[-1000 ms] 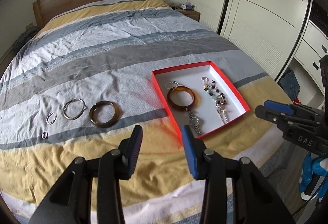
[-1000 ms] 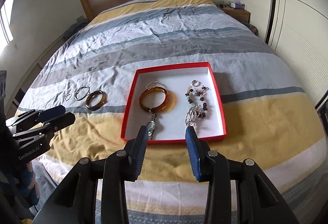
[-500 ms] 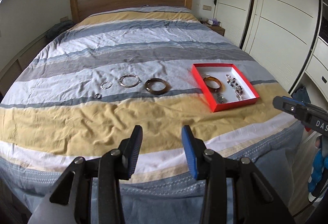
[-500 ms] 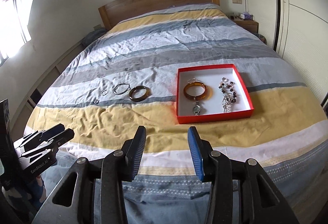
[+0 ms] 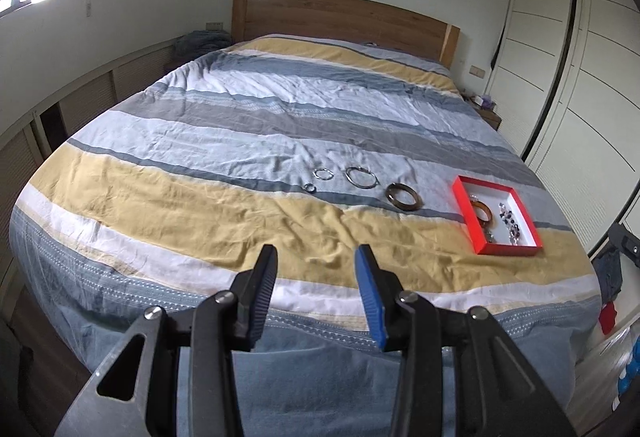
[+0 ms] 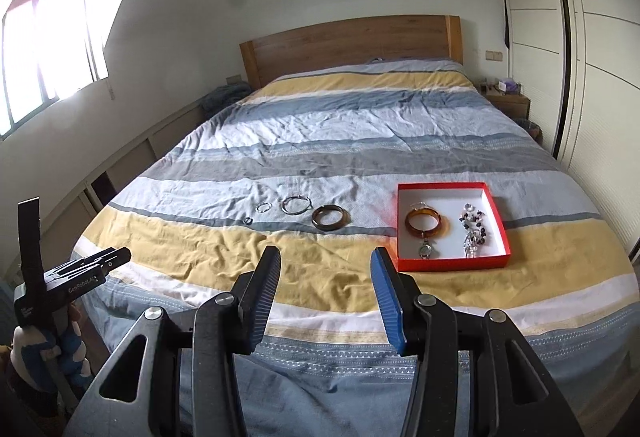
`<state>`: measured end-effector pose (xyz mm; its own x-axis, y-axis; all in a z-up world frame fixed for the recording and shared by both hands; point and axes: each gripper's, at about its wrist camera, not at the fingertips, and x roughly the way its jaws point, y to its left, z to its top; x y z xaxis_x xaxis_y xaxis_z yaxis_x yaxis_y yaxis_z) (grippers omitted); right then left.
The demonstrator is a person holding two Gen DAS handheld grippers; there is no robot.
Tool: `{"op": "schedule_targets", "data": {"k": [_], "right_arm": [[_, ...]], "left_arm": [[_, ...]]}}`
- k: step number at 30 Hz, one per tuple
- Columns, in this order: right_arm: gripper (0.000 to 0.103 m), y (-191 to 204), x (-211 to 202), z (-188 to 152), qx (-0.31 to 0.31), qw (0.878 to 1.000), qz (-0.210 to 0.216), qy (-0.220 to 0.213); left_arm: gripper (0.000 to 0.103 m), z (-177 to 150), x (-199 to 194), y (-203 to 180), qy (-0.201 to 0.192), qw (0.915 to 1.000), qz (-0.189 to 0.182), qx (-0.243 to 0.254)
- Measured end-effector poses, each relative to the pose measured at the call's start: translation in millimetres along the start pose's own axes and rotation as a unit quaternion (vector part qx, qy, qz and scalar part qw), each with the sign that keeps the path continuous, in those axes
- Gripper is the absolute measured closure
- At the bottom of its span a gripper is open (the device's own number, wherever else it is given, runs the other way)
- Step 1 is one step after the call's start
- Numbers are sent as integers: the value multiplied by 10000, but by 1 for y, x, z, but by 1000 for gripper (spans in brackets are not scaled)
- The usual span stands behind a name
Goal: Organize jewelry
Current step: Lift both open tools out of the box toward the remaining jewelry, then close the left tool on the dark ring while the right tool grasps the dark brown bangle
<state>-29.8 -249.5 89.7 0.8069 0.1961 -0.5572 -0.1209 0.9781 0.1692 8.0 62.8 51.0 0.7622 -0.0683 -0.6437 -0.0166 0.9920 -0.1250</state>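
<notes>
Jewelry is lying partly sorted: some in red box, four rings at 9 o'clock waiting; both grippers' fingers gaping empty.

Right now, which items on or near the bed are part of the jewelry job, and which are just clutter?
Job items:
red tray holding amber bangle, watch, beaded piece
dark bangle, large silver hoop, small hoop, ring loose on the duvet

Just lying about:
nightstand
clothes on the floor

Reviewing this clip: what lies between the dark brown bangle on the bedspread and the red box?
Nothing: in the right wrist view only bare striped bedspread separates the dark brown bangle from the red box.
</notes>
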Motion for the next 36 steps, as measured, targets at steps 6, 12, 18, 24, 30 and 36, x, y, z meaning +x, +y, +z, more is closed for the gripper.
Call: {"op": "schedule_targets", "data": {"k": [6, 12, 18, 24, 30, 36], "right_arm": [[56, 7, 6, 0, -127, 9998, 125, 9], [56, -2, 33, -5, -55, 9995, 172, 259], [56, -11, 79, -12, -56, 9974, 250, 667], [56, -18, 131, -12, -314, 9923, 261, 1173], [56, -24, 179, 5, -452, 9885, 290, 1414], [56, -27, 228, 20, -536, 9847, 350, 1620]], "left_arm": [[64, 5, 1, 13, -71, 9999, 127, -64], [64, 2, 28, 11, 83, 9997, 214, 23], [64, 1, 68, 17, 307, 9993, 193, 34], [64, 9, 114, 25, 577, 9981, 195, 4], [64, 25, 162, 33, 773, 9967, 249, -66], [64, 37, 207, 33, 939, 9953, 231, -35]]}}
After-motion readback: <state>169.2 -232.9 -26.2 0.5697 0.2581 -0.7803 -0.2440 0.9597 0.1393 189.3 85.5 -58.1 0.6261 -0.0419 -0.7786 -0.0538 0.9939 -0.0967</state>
